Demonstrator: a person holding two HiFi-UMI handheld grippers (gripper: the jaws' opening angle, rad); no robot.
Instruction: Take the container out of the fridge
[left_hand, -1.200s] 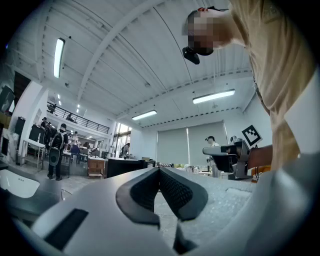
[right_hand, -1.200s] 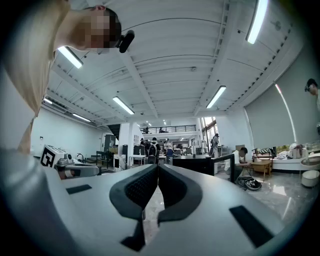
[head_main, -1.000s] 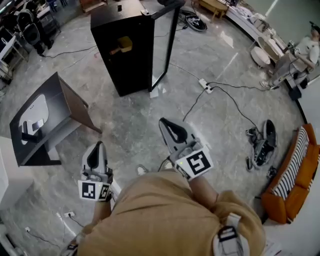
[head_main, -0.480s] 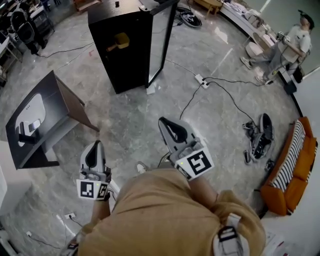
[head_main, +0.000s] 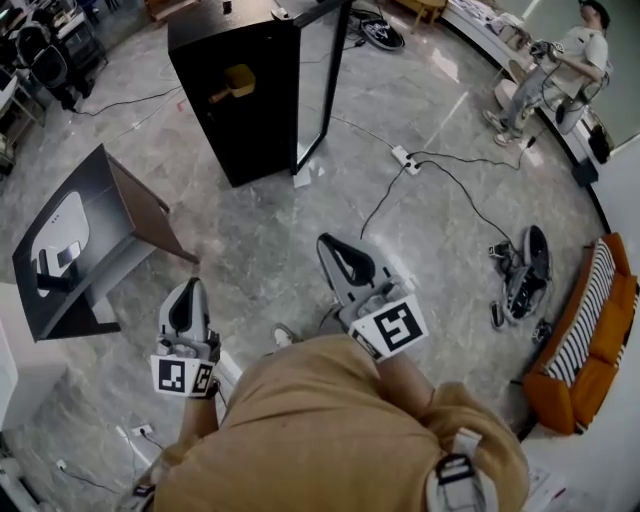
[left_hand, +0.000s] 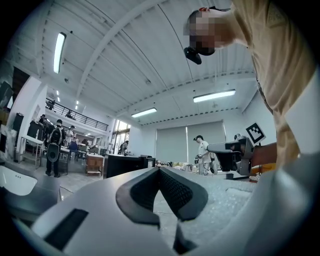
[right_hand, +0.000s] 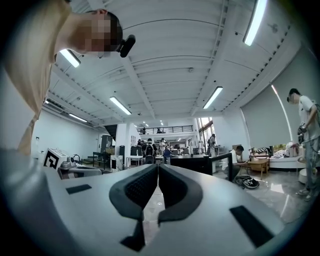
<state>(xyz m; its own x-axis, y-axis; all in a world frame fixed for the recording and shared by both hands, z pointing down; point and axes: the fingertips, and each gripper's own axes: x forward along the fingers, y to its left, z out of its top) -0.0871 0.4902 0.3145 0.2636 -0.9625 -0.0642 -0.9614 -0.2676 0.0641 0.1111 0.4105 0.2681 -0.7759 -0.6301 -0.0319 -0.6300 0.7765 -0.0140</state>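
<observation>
**While both grippers hang shut and empty, the container sits inside the open fridge**

Where the marble-patterned floor (head_main: 260, 240) stretches ahead of the person in the tan shirt (head_main: 330, 430), a tall black fridge (head_main: 215, 120) stands with its glass door (head_main: 322, 80) swung open. A small yellow container (head_main: 238, 80) sits on a shelf inside the dark compartment. It lies well apart from both tools, straight ahead of them and across bare floor.

The left gripper (head_main: 188, 290) is held low at the person's left side. Seen along its own jaws, the left gripper (left_hand: 160, 171) has its ribbed black pads (left_hand: 175, 192) meeting at the tips, with nothing between them. The right gripper (head_main: 328, 243) reaches further forward. The right gripper (right_hand: 158, 167) likewise has its pads (right_hand: 172, 187) drawn together with only a hairline slit, and it holds nothing.

The only markings to be read are the black-and-white square markers: one on the left cube (head_main: 182, 377) and one on the right cube (head_main: 388, 328).

To the left stands a dark slanted table (head_main: 130, 215). To the right a white power strip (head_main: 407, 158) lies on the floor, and an orange sofa (head_main: 600, 350) lines the wall.
</observation>
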